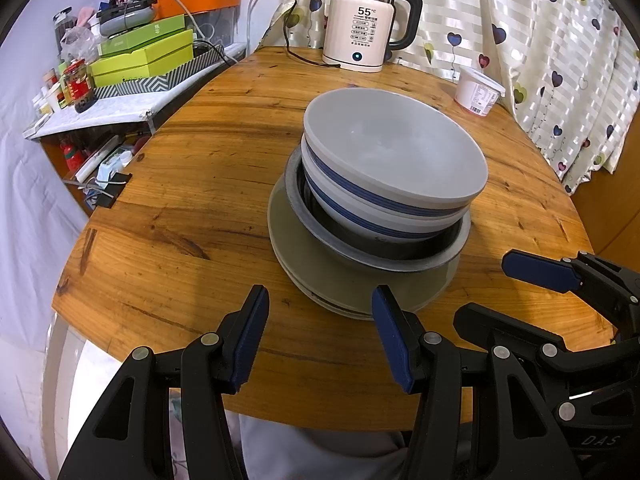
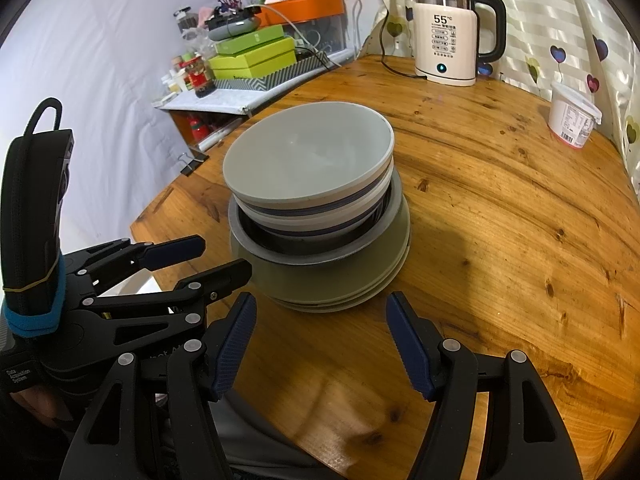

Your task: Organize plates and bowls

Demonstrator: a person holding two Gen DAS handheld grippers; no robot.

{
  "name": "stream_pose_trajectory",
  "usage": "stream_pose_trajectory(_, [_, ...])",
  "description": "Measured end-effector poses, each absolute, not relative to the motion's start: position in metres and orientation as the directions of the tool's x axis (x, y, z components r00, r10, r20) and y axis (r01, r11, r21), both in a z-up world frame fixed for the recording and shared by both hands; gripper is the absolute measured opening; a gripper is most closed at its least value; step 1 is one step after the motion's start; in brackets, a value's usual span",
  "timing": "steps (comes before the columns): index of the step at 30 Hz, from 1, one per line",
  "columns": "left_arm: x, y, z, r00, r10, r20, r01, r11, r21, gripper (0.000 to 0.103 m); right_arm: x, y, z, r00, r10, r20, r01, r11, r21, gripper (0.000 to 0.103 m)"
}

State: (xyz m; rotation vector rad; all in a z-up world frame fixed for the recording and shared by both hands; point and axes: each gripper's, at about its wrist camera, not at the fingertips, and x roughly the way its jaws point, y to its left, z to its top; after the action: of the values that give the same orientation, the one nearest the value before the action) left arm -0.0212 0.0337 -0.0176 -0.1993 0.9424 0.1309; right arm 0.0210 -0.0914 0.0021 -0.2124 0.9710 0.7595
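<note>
Your main obstacle is the stack point(image 1: 384, 208) of bowls on plates, mid-table, just ahead of both grippers. Bare wood point(image 1: 180, 200) left of it is free to the table edge; bare wood point(image 2: 500, 220) on the right is open too. At the back, the kettle point(image 1: 366, 24) w/ its cord point(image 1: 304, 58) and a white tub point(image 2: 574, 118) block the far side. The left gripper point(image 2: 212, 258) crowds the stack's near-left flank.

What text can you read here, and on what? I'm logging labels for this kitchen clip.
"55°C": on the kettle.
"Data Acquisition System": on the left claw handle, beside the table.
"DAS": on the right claw body.
Kettle button labels, tub label and green boxes: too small or blurred.
</note>
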Motion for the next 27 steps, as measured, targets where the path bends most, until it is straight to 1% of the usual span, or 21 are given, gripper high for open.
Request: stream_pose_trajectory(27, [-0.0218,0.0331,-0.0174,0.579,0.015,-0.815,-0.200,0.972,-0.124,0.055,0.0228,-0.0945,0.0022,0.335,0.490,-0.805,-0.665,0.728,0.167,0.068])
